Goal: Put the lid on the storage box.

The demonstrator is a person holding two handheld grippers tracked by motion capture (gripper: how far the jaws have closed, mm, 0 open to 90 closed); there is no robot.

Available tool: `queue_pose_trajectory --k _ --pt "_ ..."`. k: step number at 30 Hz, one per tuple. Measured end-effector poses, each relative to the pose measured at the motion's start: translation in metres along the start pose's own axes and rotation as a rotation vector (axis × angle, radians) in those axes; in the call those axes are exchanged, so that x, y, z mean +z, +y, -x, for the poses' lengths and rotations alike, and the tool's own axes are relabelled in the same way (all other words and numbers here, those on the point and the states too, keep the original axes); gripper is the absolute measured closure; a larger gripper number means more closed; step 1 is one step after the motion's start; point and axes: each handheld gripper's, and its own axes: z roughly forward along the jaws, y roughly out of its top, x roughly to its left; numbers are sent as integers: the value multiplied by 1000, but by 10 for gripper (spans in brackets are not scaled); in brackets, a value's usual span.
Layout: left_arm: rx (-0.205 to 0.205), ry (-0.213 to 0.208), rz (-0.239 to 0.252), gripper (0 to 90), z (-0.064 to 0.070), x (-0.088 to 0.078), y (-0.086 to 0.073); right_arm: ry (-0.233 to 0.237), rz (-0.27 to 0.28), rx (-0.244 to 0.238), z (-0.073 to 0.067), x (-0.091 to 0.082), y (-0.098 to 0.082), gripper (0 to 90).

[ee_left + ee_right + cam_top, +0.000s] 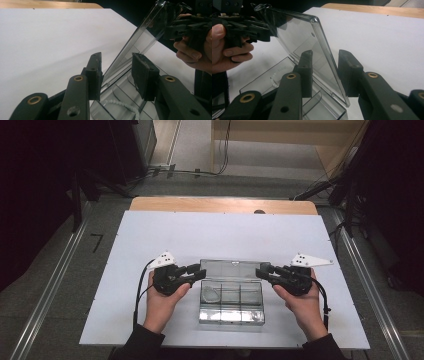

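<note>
Now we have the left gripper at the lid's left end, jaws parted with the lid's edge standing between them, not clamped; the clear box lies mid-table on the white board, long axis side to side, beads in one compartment; the lid stands raised along the far side; the right gripper meets its right end, jaws likewise apart astride the edge; both hands sit equally near.
</note>
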Motion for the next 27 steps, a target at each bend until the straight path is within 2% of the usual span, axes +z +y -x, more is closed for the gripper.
queue_pose_trajectory --k 3,6,10,11,13,18,27 --pt "1 -1 12 687 0 -9 -3 -5 -2 -4 -1 -1 -1 629" --pt "-11 -23 6 747 -2 -16 -7 -6 -3 -7 -2 -1 -1 625" --pt "-3 -23 -14 817 1 -17 -12 -8 -4 -9 -4 -2 -2 618" --pt "-1 -30 -23 835 2 -16 -13 -9 -4 -9 -5 -3 -2 616" --pt "15 -76 -27 900 4 -15 -14 -12 -5 -12 -6 -3 -3 612" --pt "17 -98 -39 900 7 -10 -14 -12 -7 -18 -8 -5 -5 602" --pt "8 -129 -25 900 6 -8 -15 -24 -9 -23 -10 -10 -9 589"
